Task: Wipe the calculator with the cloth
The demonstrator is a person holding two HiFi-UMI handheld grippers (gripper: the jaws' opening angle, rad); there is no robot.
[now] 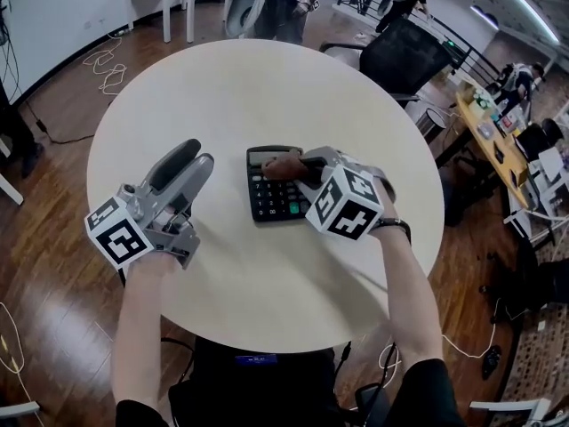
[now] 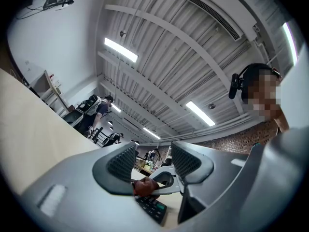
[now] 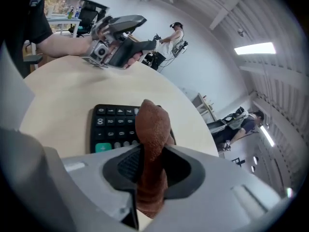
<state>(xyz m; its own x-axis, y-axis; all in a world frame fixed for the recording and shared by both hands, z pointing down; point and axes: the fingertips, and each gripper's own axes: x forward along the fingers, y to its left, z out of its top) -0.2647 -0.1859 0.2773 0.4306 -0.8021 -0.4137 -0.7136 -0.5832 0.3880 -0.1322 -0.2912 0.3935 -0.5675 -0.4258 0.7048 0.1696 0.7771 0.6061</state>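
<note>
The calculator (image 1: 274,194) lies on the table (image 1: 267,87), long axis pointing away from us, display farthest. Over its display end we hold the brown cloth (image 1: 283,165), pinched in the right gripper (image 1: 300,169). The left gripper (image 1: 191,158) hovers nearby to the left, jaws apart and empty.

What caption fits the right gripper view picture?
Right gripper clamps a rolled brown cloth over a black calculator on a round beige table.

Left gripper (image 1: 190,158) was tilted upward, jaws apart with nothing between. Right gripper (image 1: 305,164) pointed downward, jaws clamped on the brown cloth (image 1: 281,165), which stuck out past the fingertips. Both forearms reached forward, the right one angled inward
</note>
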